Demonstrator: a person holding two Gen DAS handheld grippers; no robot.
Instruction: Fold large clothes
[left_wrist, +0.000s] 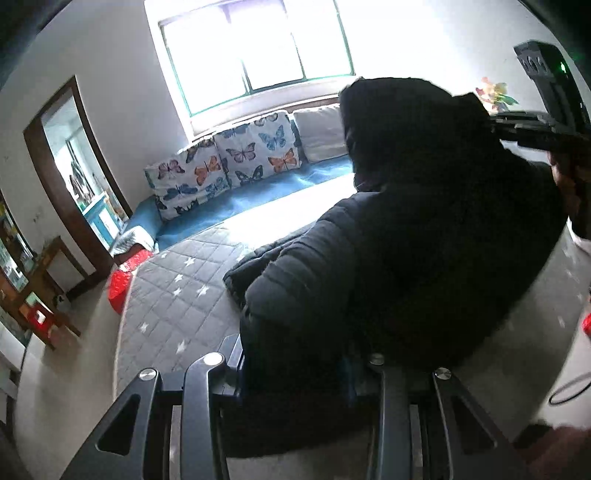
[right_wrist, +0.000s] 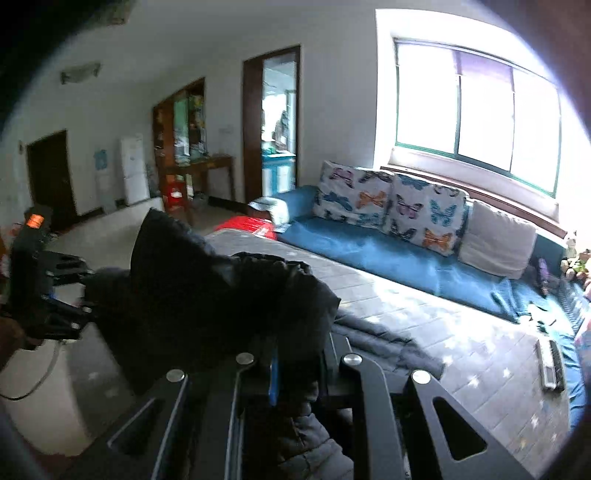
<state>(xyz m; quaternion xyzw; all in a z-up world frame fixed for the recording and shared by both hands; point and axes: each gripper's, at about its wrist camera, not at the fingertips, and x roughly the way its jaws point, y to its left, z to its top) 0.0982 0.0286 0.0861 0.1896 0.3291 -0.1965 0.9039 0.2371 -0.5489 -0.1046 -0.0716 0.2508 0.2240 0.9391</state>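
The left gripper (left_wrist: 295, 373) has its dark metal fingers pinched on a thick fold of the black quilted jacket (left_wrist: 388, 229), a puffy garment with stitched horizontal channels. The right gripper (right_wrist: 299, 369) is likewise closed on the jacket (right_wrist: 221, 295), padded cloth bunched between its fingers (a strip of blue pad shows beside the fabric). The two grippers hold the jacket lifted in a slack, rumpled mound over the near edge of the grey mattress (left_wrist: 173, 295), whose cover is quilted in squares and dotted with small white stars; a flatter part of the jacket trails onto that surface. A slim remote (right_wrist: 550, 363) lies near the mattress's right edge. Past the far edge runs a blue sofa (right_wrist: 369, 251) carrying two butterfly-print cushions (right_wrist: 388, 206) and a plain pale cushion (right_wrist: 496, 243). Behind it a green-framed window (right_wrist: 476, 114) glares white.
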